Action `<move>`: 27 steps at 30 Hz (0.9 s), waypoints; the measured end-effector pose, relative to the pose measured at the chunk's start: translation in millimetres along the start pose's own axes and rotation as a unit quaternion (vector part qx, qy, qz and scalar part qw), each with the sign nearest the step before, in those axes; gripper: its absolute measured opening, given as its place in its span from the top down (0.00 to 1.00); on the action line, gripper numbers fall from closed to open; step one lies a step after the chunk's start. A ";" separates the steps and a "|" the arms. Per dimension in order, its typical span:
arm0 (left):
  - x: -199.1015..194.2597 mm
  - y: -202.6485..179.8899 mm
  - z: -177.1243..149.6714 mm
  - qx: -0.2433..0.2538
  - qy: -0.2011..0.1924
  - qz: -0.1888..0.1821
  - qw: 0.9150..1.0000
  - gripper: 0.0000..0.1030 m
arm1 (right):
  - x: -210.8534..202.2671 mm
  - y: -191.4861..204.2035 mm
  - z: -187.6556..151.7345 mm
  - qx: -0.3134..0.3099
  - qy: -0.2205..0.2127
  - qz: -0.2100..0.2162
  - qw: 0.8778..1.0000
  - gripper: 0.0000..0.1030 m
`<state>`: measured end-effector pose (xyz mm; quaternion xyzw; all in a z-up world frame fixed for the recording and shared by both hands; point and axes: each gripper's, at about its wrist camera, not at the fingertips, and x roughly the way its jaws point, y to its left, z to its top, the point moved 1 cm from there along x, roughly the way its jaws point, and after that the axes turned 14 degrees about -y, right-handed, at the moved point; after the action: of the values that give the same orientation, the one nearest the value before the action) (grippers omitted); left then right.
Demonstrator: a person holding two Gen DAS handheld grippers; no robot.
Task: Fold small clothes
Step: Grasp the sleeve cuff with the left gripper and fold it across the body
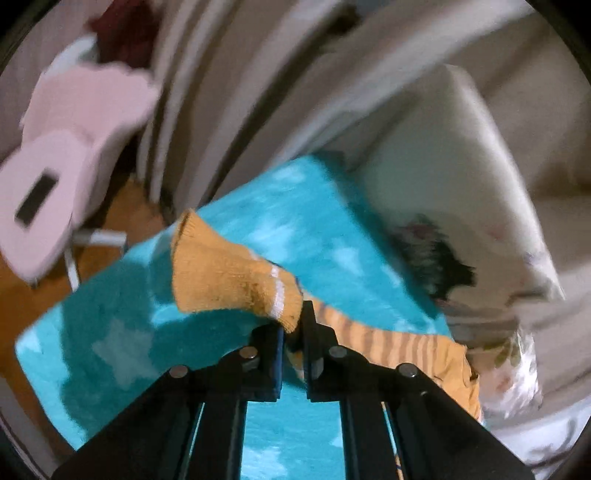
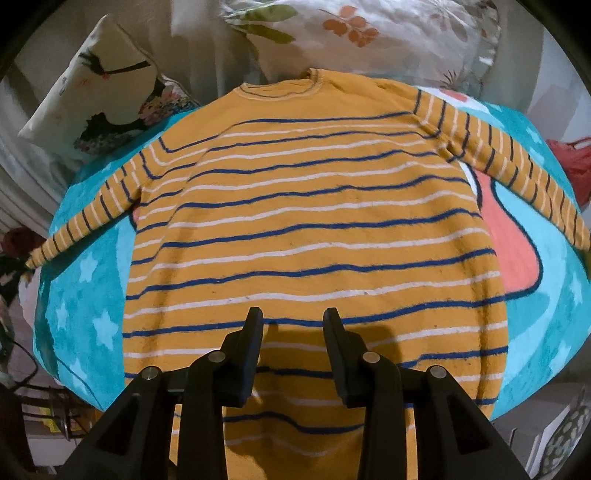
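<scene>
An orange sweater (image 2: 310, 206) with blue and white stripes lies flat on a turquoise star blanket (image 2: 81, 302), neckline away from me, both sleeves spread out to the sides. My right gripper (image 2: 293, 317) is open and empty, hovering over the sweater's lower body. In the left wrist view my left gripper (image 1: 293, 325) is shut on the cuff (image 1: 229, 273) of the left sleeve and holds it lifted above the blanket (image 1: 147, 332). The rest of that sleeve (image 1: 399, 347) trails to the right. This view is motion-blurred.
Printed pillows (image 2: 107, 96) and a floral pillow (image 2: 354, 33) lie beyond the sweater's neckline. A pink chair (image 1: 70, 147) with a dark phone on it stands left of the bed over a wooden floor. Curtains (image 1: 229, 92) hang behind. A red item (image 2: 572, 162) sits at the right.
</scene>
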<state>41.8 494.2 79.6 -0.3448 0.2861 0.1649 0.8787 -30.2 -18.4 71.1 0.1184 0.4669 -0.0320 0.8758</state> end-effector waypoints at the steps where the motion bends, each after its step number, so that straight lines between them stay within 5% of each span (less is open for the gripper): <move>1: -9.7 -17.3 -0.7 0.022 -0.011 -0.009 1.000 0.93 | 1.1 -6.0 0.1 0.007 0.002 0.002 1.000 0.64; 7: -45.3 -132.7 -39.3 0.111 -0.021 -0.094 0.989 0.93 | 3.1 -38.8 5.8 0.024 -0.004 0.024 0.999 0.64; 16: -18.2 -328.1 -191.1 0.195 0.082 -0.219 0.952 0.93 | -12.9 -118.0 13.4 0.034 -0.020 0.033 0.999 0.64; 23: 28.1 -410.0 -322.8 0.248 0.181 -0.237 0.922 0.92 | -23.9 -209.5 -5.1 0.062 -0.004 -0.008 0.998 0.64; 27: 44.9 -420.7 -363.1 0.255 0.219 -0.213 0.917 0.85 | -24.7 -244.9 -3.0 0.072 -0.003 -0.023 0.997 0.64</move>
<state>140.6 -53.7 49.7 -0.1889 0.4236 -0.1849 0.8664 -87.3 -256.7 46.4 0.1706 0.4630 -0.0858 0.8656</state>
